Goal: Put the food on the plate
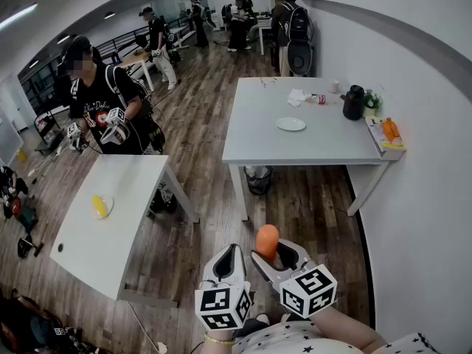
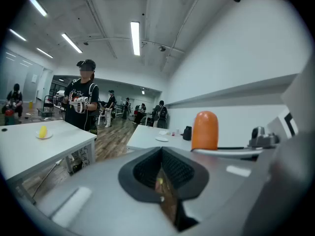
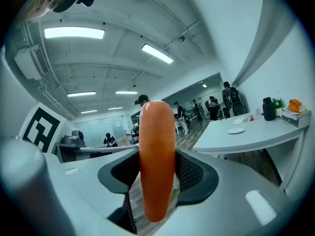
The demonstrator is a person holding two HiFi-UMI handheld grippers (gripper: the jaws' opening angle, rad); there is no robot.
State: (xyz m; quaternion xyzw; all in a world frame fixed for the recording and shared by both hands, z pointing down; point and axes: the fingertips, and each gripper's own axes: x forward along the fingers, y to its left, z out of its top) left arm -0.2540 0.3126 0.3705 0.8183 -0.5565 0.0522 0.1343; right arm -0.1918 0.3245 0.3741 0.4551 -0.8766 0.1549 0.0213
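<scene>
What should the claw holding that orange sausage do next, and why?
Probably carry it forward towards the white plate. The right claw grips the orange sausage upright above the wooden floor, well short of the grey table where that plate sits, seemingly bare. Releasing here would likely drop it on the floor.

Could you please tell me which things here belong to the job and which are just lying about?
Job: right tool, shut on the orange sausage; white plate on the far table.
Lying about: black jug, crumpled tissue, small plant.
</scene>
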